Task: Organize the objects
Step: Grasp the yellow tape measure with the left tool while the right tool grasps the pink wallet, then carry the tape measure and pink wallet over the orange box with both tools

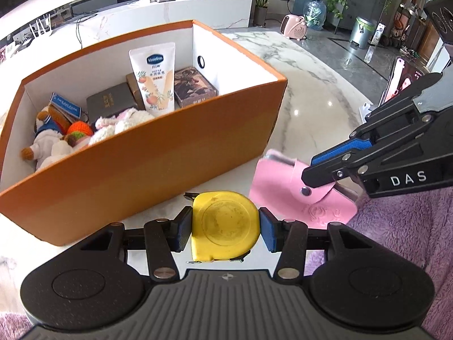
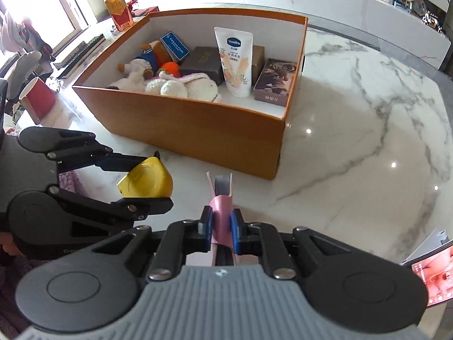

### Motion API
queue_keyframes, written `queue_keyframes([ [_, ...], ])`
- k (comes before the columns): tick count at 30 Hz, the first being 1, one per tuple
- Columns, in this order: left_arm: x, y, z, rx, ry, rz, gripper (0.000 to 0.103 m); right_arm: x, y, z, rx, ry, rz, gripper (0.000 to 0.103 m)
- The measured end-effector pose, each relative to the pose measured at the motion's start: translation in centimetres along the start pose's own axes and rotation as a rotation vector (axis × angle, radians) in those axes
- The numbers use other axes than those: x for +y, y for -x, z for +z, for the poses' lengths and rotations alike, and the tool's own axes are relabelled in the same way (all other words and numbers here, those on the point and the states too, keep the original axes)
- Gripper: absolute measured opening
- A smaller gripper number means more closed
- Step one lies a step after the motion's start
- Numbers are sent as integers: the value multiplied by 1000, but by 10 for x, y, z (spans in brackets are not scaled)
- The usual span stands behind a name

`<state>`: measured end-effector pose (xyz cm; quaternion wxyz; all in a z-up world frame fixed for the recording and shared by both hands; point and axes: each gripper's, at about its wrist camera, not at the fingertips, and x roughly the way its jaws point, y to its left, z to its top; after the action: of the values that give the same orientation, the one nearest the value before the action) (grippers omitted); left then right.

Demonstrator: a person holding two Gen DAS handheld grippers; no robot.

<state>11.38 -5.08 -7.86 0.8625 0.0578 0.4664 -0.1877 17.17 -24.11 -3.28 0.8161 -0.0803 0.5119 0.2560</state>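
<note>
My left gripper (image 1: pixel 225 233) is shut on a yellow tape measure (image 1: pixel 225 226), held just in front of the orange box (image 1: pixel 136 167); it also shows in the right wrist view (image 2: pixel 145 180). My right gripper (image 2: pixel 221 222) is shut on a pink notebook with a snap flap (image 2: pixel 220 212), held edge-on above the marble table; the notebook also shows in the left wrist view (image 1: pixel 283 187). The box (image 2: pixel 198 124) holds a Vaseline tube (image 2: pixel 235 62), plush toys (image 2: pixel 175 85), small boxes and a blue card.
The marble table (image 2: pixel 354 141) stretches to the right of the box. A phone on a stand (image 2: pixel 430 272) is at the right. A purple fuzzy cloth (image 1: pixel 402 226) lies near me. A red cup (image 2: pixel 38 99) and a yellow bottle (image 2: pixel 117 10) stand beyond the box.
</note>
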Motion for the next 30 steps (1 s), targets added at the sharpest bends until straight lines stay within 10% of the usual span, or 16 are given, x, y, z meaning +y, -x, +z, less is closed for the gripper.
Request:
queue_keyframes([
  [21,6,-1,-5,13,25,-39,57,9,-12,11,61,17,-21,22],
  [30,23,60,21,-135,79,-79,57,19,73,22,-118,-26,13,21],
])
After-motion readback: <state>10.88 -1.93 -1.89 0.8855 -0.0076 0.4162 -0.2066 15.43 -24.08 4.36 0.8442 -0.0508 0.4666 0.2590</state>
